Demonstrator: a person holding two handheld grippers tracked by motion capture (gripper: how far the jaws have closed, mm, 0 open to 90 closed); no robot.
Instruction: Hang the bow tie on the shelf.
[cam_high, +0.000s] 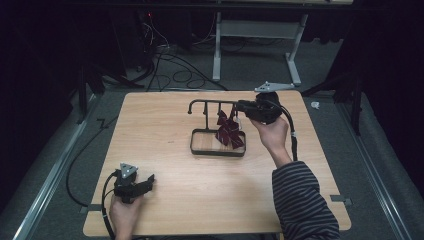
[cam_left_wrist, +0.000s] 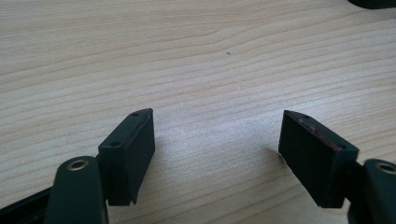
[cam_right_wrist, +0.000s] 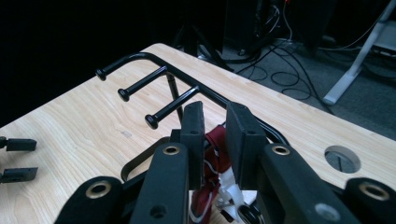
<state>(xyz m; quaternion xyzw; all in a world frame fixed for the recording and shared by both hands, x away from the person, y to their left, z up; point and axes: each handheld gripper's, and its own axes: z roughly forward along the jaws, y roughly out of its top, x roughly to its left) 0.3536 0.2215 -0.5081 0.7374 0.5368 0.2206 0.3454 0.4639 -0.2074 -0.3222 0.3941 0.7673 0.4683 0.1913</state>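
Observation:
A black wire rack (cam_high: 210, 102) with several hook arms stands in a tray base (cam_high: 218, 151) at the middle of the table. A dark red striped bow tie (cam_high: 229, 131) hangs from its right end. My right gripper (cam_high: 239, 106) is at that end of the top bar. In the right gripper view its jaws (cam_right_wrist: 215, 116) stand a little apart, with the red cloth (cam_right_wrist: 217, 149) and a white strap in the gap below; the pads do not visibly press on it. My left gripper (cam_high: 148, 181) rests at the front left, open over bare wood (cam_left_wrist: 217, 140), and appears far off as the left gripper (cam_right_wrist: 23, 159).
The wooden table (cam_high: 165, 125) has a round cable hole (cam_right_wrist: 343, 158) near the rack. Beyond the far edge stand a white table frame (cam_high: 217, 45) and loose cables (cam_high: 175, 70) on the grey floor. A striped sleeve (cam_high: 300, 200) crosses the front right.

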